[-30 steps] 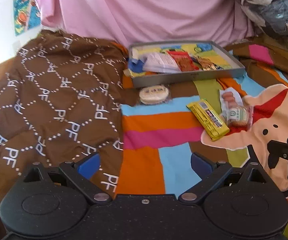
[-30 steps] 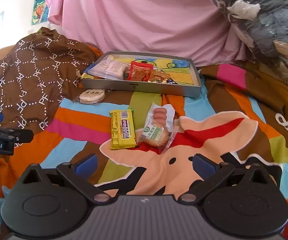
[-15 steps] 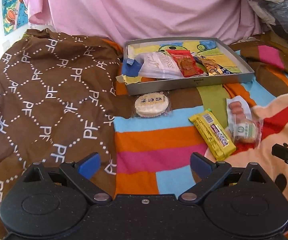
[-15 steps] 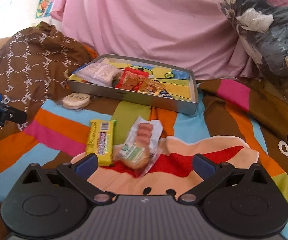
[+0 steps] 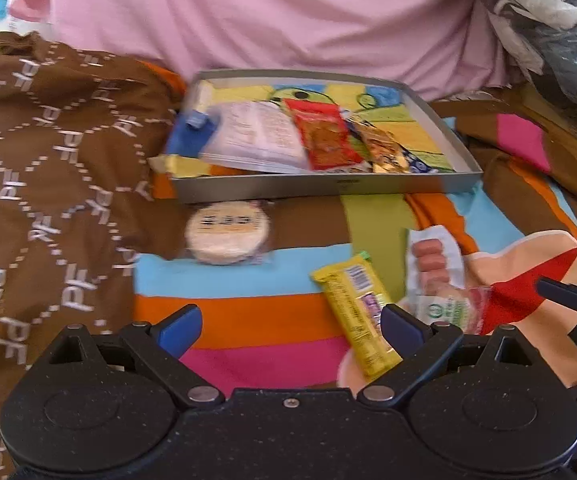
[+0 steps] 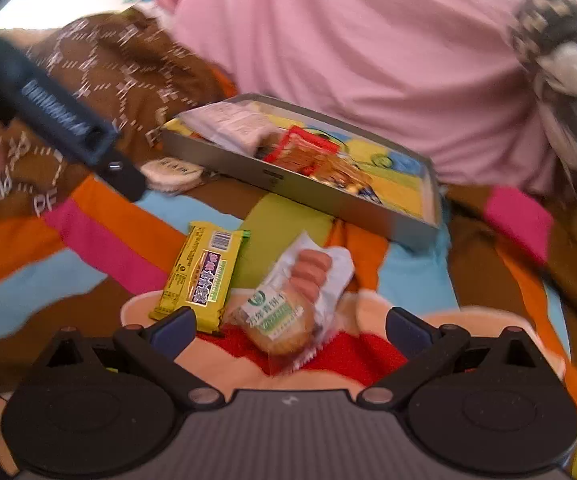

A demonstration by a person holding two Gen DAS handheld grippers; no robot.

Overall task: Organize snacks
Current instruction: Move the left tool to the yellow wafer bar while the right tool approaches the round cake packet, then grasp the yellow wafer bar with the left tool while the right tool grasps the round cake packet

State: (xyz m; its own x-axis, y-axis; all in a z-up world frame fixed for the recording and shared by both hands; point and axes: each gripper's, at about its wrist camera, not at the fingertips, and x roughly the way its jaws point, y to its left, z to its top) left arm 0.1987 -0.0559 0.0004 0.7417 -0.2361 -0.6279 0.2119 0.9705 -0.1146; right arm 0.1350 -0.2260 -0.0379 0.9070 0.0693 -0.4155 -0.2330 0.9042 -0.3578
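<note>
Right gripper (image 6: 288, 330) is nearest the loose snacks. Its jaws stand spread wide and hold nothing. The clear-wrapped sausage pack (image 6: 294, 300) lies just ahead of the fingertips, lower centre of the right wrist frame, inside the gap between the two blue pads (image 6: 172, 330). Its long axis runs from lower centre up toward the upper right, slightly diagonal to the finger line. The yellow bar (image 6: 202, 276) lies just beside it on the left, near the left pad, long axis almost parallel to the pack; the two wrappers look to be touching at their lower ends, though blur makes this uncertain.

Left gripper (image 5: 290, 326) is also released and empty, pointed toward the grey tray (image 5: 328, 188) at upper centre of its frame. The round cracker pack (image 5: 228, 234) sits just in front of the tray's near wall, left of centre, well ahead of the fingers. In this view the yellow bar's lower end reaches the right pad.

The tray already holds several wrappers. Three snacks rest outside on the striped blanket (image 5: 248, 320).

Judgement: the right gripper is low and tilted down and is likely to grasp the sausage pack next; a slight wrist turn would square the jaws across its narrow side without catching the bar.
</note>
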